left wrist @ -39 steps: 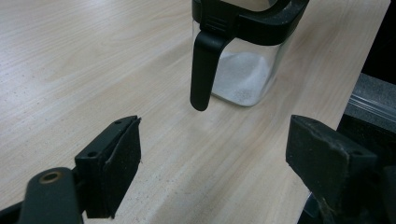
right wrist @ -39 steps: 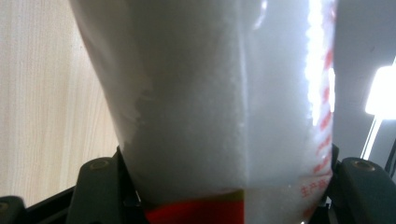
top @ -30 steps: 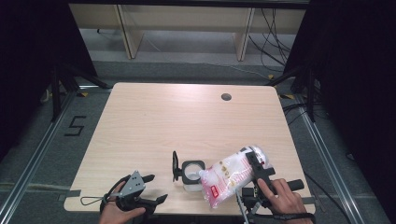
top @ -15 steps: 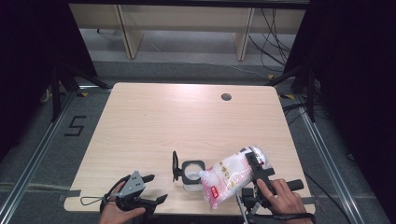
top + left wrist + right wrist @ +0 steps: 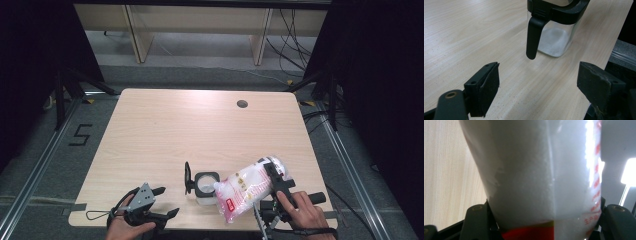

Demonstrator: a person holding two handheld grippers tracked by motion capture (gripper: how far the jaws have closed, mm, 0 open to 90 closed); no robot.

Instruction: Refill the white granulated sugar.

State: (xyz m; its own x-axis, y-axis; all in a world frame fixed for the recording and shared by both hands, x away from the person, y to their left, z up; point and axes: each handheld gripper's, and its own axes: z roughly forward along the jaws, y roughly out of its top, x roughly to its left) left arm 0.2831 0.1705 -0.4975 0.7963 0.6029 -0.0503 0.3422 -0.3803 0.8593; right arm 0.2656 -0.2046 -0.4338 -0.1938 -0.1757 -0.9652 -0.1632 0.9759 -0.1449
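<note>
Near the front edge of the pale wooden bench [image 5: 165, 130], right of its middle, the right claw [image 5: 274, 176] grips a clear plastic bag of white granules with red print [image 5: 247, 187]. Its jaws press on both sides of the bag, which lies tilted, its lower end toward the front edge. The bag's other end is just beside a small clear square jar with a black rim and an opened black lid [image 5: 204, 186], which stands on the bench. A thin white layer covers the jar's bottom in the left gripper view. By the front left corner, the left claw [image 5: 165, 202] rests low over the bench, jaws wide apart with nothing between them, facing the jar.
</note>
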